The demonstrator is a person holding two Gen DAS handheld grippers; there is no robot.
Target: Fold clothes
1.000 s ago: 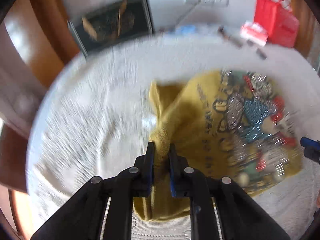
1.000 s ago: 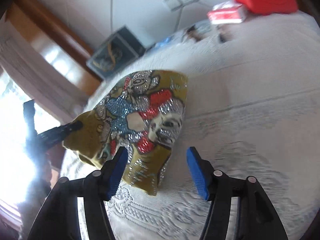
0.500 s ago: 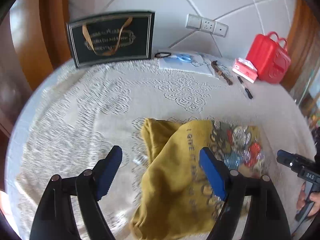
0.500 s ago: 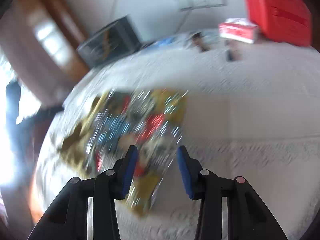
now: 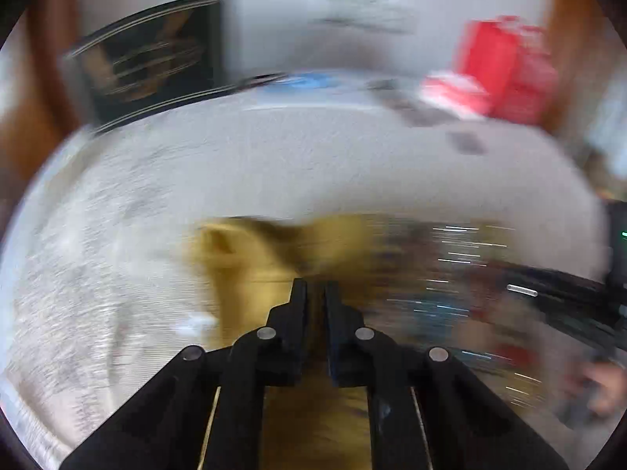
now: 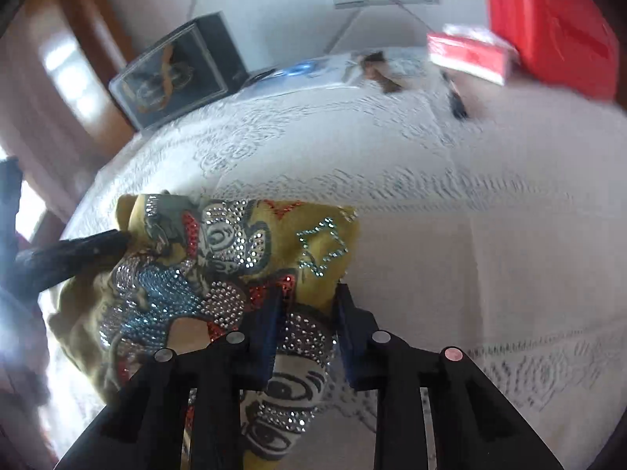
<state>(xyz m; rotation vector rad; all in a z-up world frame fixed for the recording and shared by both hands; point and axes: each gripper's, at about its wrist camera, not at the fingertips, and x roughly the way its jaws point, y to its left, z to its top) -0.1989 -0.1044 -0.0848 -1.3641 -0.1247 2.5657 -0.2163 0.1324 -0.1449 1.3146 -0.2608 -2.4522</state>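
The shirt [image 6: 219, 286] lies bunched on the lace cloth [image 6: 450, 235], near the front edge, sequinned print up; the left gripper [image 5: 315, 293] has its jaws nearly together with yellow fabric between them, though blur makes the grip uncertain; the right gripper [image 6: 307, 301] straddles the shirt's right edge, jaws narrowed around it but seemingly not yet pinching. To fold well, I judge both should bite a single layer at matching corners, then lift evenly; half a second ago the left jaws stood wide above the shirt; now they have dropped and closed.
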